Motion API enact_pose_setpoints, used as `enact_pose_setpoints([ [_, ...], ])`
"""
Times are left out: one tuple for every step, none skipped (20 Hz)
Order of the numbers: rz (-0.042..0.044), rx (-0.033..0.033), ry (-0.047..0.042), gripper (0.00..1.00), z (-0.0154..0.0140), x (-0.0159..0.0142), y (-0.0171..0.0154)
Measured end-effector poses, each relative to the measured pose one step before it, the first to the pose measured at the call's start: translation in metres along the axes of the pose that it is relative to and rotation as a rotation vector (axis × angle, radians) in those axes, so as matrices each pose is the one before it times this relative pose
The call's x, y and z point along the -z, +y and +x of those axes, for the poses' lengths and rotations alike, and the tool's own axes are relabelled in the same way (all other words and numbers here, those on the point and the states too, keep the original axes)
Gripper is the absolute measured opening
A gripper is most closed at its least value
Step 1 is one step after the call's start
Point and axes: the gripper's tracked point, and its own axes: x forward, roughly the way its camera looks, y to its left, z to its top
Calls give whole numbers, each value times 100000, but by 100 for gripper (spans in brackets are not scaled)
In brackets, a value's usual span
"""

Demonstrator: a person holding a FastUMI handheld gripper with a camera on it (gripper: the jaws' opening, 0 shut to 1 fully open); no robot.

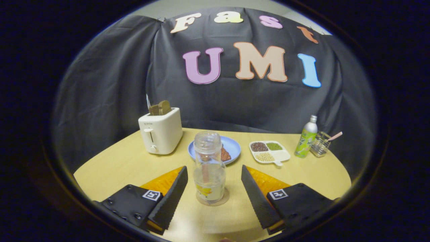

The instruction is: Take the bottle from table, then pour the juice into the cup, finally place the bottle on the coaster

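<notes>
On the round tan coaster (212, 201) stands the clear plastic bottle (209, 166), upright between my gripper (213, 171)'s spread fingers, untouched.

You are working in a staged recording booth dressed as a kitchen table, not a real home. A black cloth wall (111, 87) hangs behind a round wooden table (114, 168). On it stand a toaster (160, 131), a blue plate (231, 146) and a divided dish of beans (268, 152).
</notes>
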Motion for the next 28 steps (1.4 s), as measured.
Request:
enact_pose_setpoints([
  [95,81,-1980,100,-990,-898,-92],
  [84,275,-2037,100,-836,-985,-251],
  [-9,374,-1876,100,-882,-1072,-292],
  [130,353,-1747,100,-824,-1128,-289],
  [541,424,-1647,100,-859,-1125,-273],
  [788,435,-1385,100,-838,-1141,-210],
  [652,710,-1625,100,-951,-1199,-281],
  [456,665,-2193,100,-844,-1359,-268],
  [438,629,-2348,100,-347,-1297,1],
  [448,418,-2329,100,-906,-1251,-158],
  [251,476,-2162,100,-935,-1188,-83],
  [135,579,-1897,100,-916,-1128,-211],
  [209,678,-1852,100,-934,-1127,-192],
  [333,231,-2012,100,-788,-1083,-104],
  [-32,800,-2043,100,-867,-1131,-278],
  [-351,903,-1608,100,-724,-922,-458],
  [-162,831,-1606,100,-1054,-1109,-425],
  [-477,1092,-820,100,-766,-589,-405],
  [-95,991,-830,100,-632,-224,-448],
  [257,890,-348,100,-660,-179,-309],
  [511,700,-306,100,-660,-115,-210],
  [481,709,-798,100,-486,-190,-265],
  [134,957,-879,100,-648,-181,-274],
  [470,575,-845,100,-351,-159,-201],
  [576,336,-536,100,-295,4,-88],
  [401,693,-189,100,-186,61,-183],
  [298,510,-284,100,-129,11,-155],
  [392,-234,-265,100,-51,-36,6],
])
